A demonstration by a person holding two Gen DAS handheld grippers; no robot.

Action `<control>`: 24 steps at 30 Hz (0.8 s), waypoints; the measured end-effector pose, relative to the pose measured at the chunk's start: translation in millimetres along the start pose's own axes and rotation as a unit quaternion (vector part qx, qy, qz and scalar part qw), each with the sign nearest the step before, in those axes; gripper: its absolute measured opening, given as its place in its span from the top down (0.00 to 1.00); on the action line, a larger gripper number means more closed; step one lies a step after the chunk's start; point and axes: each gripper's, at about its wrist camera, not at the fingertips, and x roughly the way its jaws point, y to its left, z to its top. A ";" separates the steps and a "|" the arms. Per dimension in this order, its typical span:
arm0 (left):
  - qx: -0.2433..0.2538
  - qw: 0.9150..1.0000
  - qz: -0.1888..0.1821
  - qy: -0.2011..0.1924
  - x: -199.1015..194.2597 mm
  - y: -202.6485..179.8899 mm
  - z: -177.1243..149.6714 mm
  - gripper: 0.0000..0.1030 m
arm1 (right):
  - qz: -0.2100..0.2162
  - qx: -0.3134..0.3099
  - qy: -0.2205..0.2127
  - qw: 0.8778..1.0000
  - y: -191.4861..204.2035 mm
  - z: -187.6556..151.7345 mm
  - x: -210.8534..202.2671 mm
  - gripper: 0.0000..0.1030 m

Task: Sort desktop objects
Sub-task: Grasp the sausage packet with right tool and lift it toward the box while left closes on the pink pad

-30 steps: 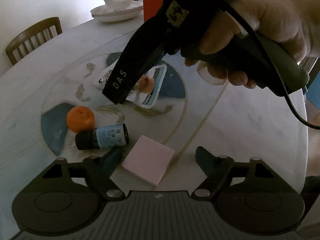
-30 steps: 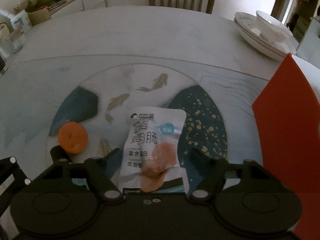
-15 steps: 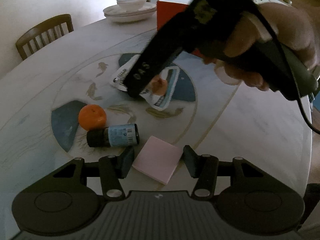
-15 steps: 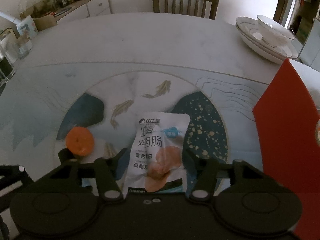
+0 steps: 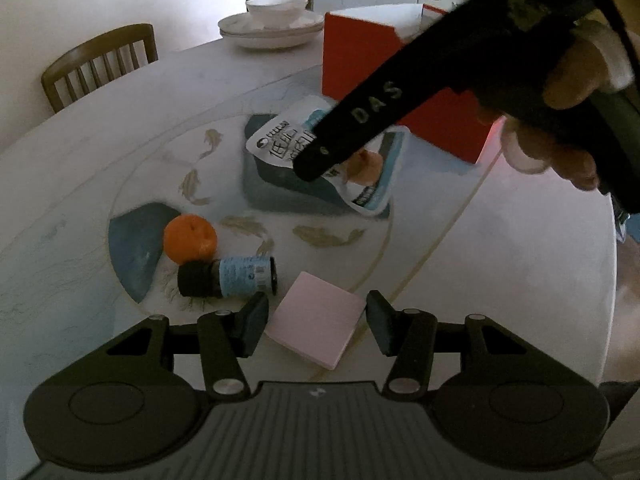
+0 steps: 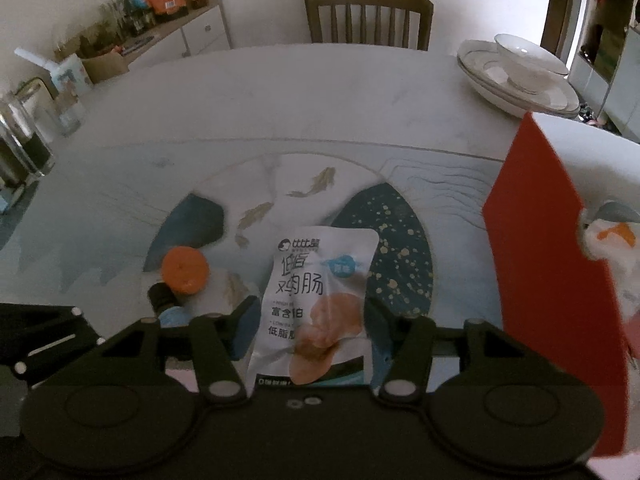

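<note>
My right gripper [image 6: 307, 320] is shut on a white snack pouch [image 6: 320, 300] and holds it above the table; the pouch also shows in the left wrist view [image 5: 360, 176] under the right gripper's black body. My left gripper [image 5: 316, 318] has its jaws around a pink sticky-note pad [image 5: 314, 320] that lies on the table, with small gaps at both sides. A small dark bottle with a blue label [image 5: 230, 278] lies beside an orange tangerine [image 5: 190, 238]. A red box [image 5: 360, 60] stands at the back right, and a white item with orange shows inside it [image 6: 608, 236].
The round marble table [image 6: 280, 100] has a painted fish inlay. Stacked white dishes [image 6: 516, 68] stand at the far right. A wooden chair [image 6: 368, 20] is behind the table. Glass jars [image 6: 24, 140] stand at the far left edge.
The right gripper has closed on the snack pouch and lifted it toward the red box. The left gripper has narrowed around the pink pad.
</note>
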 end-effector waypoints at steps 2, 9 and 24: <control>-0.004 1.000 0.000 -0.004 -4.7 -1.5 3.0 0.49 | 0.004 0.002 -0.003 1.000 -1.5 -2.2 -8.9 0.45; -0.016 0.999 0.005 -0.036 -27.7 -7.6 20.8 0.49 | 0.014 0.010 -0.027 0.999 -10.2 -7.0 -47.0 0.45; -0.024 0.998 -0.004 -0.059 -45.3 -39.2 77.9 0.49 | 0.023 0.045 -0.053 0.997 -62.3 -12.3 -117.7 0.45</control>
